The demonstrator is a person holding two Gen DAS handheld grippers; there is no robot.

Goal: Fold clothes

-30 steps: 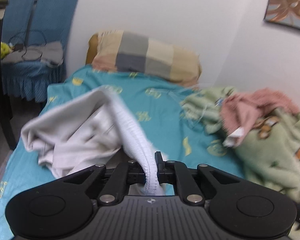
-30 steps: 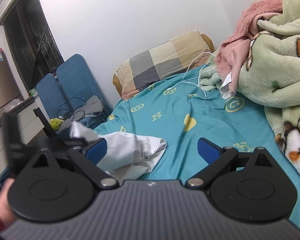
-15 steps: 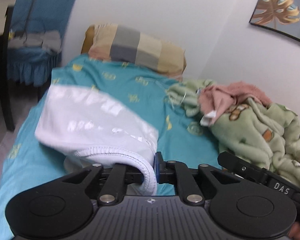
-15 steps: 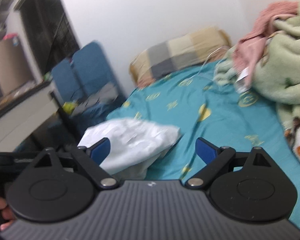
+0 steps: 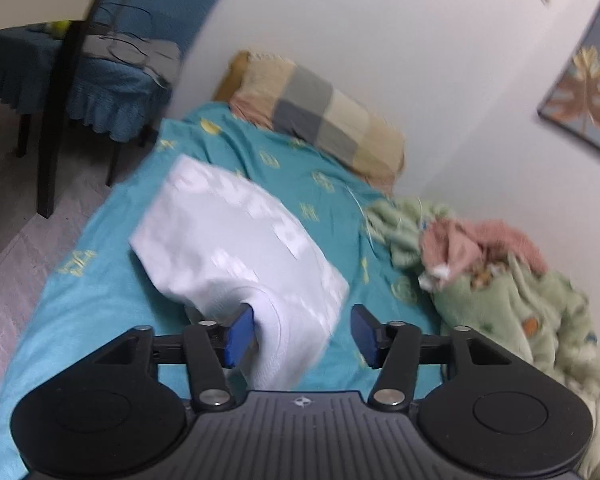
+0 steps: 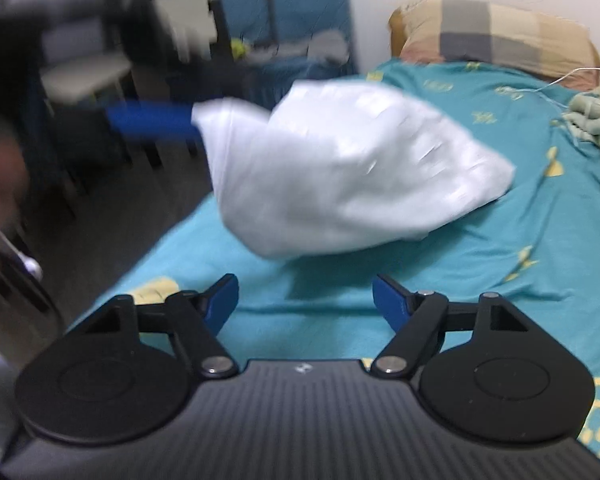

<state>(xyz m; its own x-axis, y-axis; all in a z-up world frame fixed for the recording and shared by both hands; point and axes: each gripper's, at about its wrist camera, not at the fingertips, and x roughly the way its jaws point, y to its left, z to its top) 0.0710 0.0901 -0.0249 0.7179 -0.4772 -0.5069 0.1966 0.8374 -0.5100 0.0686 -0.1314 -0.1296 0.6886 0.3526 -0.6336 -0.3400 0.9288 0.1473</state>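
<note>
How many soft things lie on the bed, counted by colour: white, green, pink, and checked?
White garment: 1
Green blanket: 1
Pink cloth: 1
Checked pillow: 1
Total: 4

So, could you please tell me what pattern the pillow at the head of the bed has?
The pillow has tan, grey and beige checks, clearest in the left wrist view.

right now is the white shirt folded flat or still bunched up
Bunched, not flat: the white shirt is a puffed heap on the teal sheet, its ribbed hem draped between the opening fingers of the left gripper.
</note>
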